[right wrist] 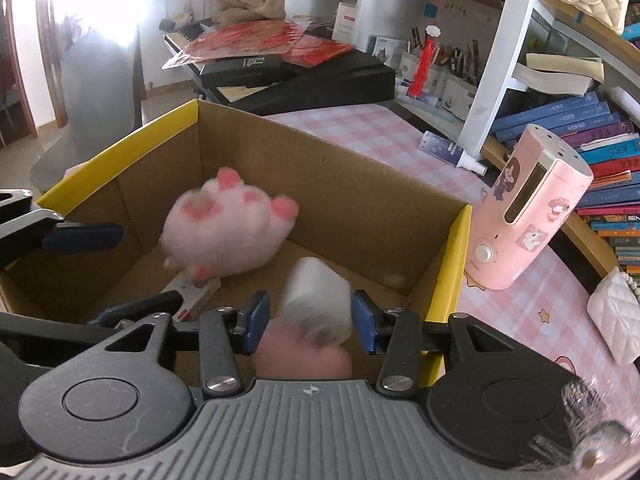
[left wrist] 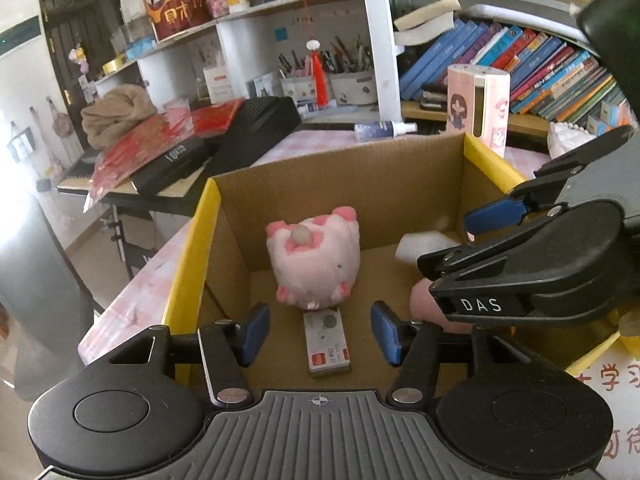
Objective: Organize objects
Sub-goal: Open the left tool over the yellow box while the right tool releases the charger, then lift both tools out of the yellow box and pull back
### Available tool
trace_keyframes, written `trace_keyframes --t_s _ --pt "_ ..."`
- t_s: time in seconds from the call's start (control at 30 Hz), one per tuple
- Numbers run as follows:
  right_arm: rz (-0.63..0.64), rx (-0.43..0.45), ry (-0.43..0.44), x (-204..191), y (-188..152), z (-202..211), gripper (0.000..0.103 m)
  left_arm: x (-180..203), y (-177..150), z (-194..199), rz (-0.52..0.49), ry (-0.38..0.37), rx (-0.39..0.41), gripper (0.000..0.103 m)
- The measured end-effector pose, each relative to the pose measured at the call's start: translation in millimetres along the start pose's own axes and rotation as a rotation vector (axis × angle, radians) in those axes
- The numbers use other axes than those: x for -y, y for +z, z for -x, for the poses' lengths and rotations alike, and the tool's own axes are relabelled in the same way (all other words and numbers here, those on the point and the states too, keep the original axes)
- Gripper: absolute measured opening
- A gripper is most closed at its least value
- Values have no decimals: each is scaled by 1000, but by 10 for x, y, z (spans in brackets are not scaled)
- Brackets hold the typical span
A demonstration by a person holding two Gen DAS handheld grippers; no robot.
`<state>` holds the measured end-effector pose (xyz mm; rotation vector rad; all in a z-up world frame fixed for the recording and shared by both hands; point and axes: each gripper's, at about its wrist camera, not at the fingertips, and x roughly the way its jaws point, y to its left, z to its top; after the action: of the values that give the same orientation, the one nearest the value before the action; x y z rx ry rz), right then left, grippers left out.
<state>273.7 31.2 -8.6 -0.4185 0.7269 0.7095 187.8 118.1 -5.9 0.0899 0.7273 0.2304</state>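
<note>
Hovering over the cardboard box (left wrist: pixel 400 184), both grippers pointed down into it, and what mattered was which thing lay under which tool. The left gripper (left wrist: pixel 320 330) stood with its jaws apart and nothing between them; the pink plush toy (left wrist: pixel 314 262) lay on the box floor just ahead of its tips, resting on the far end of a small flat carton (left wrist: pixel 327 340) whose long axis ran straight away from that gripper, down its midline. The right gripper (right wrist: pixel 310 318) had a white block (right wrist: pixel 316 304) between its blue pads (right wrist: pixel 256 320), jaws narrowed about it (the block was blurred, so whether the pads pressed it firmly I could not tell for certain, though it looked held). That block hung over the box's near right corner, above a soft pink thing (right wrist: pixel 304 362) I could not identify. The plush looked fuzzy and yielding, the carton stiff and printed, the box walls corrugated brown with yellow rims. A pink cylindrical appliance (right wrist: pixel 532 220) stood outside on the checked cloth (right wrist: pixel 380 132).
</note>
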Motion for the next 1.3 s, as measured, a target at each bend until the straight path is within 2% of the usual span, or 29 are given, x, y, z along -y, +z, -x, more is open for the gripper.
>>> trace_keyframes --t_s 0.13,0.4,0.83,1.0,1.3 --pt "-29 19 -2 24 -12 32 45 -37 -9 67 20 17 13 64" --pt "-110 85 -10 139 -5 165 52 -95 -15 165 59 44 34 72" --pt "-213 180 -53 288 -65 499 52 -131 -31 323 113 54 71 74" --pt "-238 193 -91 281 -146 622 52 -169 -56 408 125 45 88 79" --pt "-283 223 -182 166 -338 949 52 -247 -152 637 138 13 139 81"
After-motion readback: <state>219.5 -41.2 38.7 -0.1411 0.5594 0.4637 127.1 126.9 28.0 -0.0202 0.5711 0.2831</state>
